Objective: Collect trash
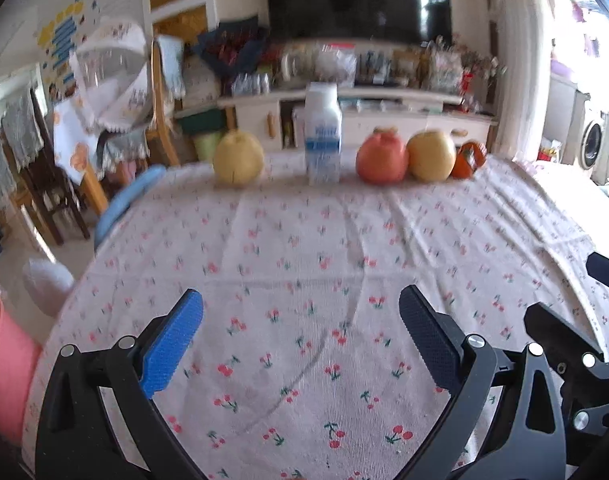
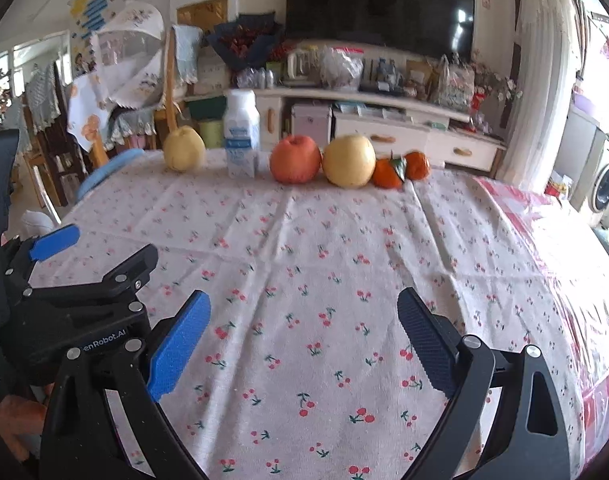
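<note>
A white and blue milk bottle [image 1: 323, 136] stands upright at the table's far edge; it also shows in the right wrist view [image 2: 242, 135]. My left gripper [image 1: 300, 304] is open and empty over the near part of the cherry-print tablecloth [image 1: 304, 248], far short of the bottle. My right gripper [image 2: 303, 304] is open and empty too, over the same cloth [image 2: 324, 240]. The left gripper's fingers [image 2: 56, 240] show at the left of the right wrist view, close beside the right gripper.
Along the far edge stand a yellow pear [image 2: 183, 149], a red apple [image 2: 295, 159], a yellow apple [image 2: 349, 161] and two tangerines [image 2: 400, 170]. A blue chair [image 1: 128, 200] is at the table's left. A TV cabinet [image 2: 384, 120] lies beyond.
</note>
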Available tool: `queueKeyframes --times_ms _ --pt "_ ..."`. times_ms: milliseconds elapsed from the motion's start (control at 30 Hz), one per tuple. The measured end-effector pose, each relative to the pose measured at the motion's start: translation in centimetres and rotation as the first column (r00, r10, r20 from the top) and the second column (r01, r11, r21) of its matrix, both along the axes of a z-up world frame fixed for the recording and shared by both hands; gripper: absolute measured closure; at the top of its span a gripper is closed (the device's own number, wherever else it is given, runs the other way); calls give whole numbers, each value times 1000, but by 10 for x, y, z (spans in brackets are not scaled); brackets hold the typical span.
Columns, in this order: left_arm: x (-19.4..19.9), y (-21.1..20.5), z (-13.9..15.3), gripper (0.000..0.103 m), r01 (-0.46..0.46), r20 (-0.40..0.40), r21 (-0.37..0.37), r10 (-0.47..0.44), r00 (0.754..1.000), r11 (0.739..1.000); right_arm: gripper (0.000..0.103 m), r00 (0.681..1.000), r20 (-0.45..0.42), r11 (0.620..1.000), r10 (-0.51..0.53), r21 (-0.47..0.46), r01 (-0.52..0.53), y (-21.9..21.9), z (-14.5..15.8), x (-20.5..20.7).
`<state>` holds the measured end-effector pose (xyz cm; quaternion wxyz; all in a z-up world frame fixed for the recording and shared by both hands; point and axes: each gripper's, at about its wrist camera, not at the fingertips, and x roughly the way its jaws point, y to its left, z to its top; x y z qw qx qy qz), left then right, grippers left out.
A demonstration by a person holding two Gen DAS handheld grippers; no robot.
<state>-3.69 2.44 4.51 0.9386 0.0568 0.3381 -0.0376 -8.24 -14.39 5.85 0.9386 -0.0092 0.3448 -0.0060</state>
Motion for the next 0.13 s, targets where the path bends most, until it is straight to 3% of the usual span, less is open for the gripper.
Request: queueKeyframes --times_ms 133 --pt "13 -3 -19 4 -28 -83 11 29 996 1000 10 994 -95 999 -44 11 46 -9 -19 16"
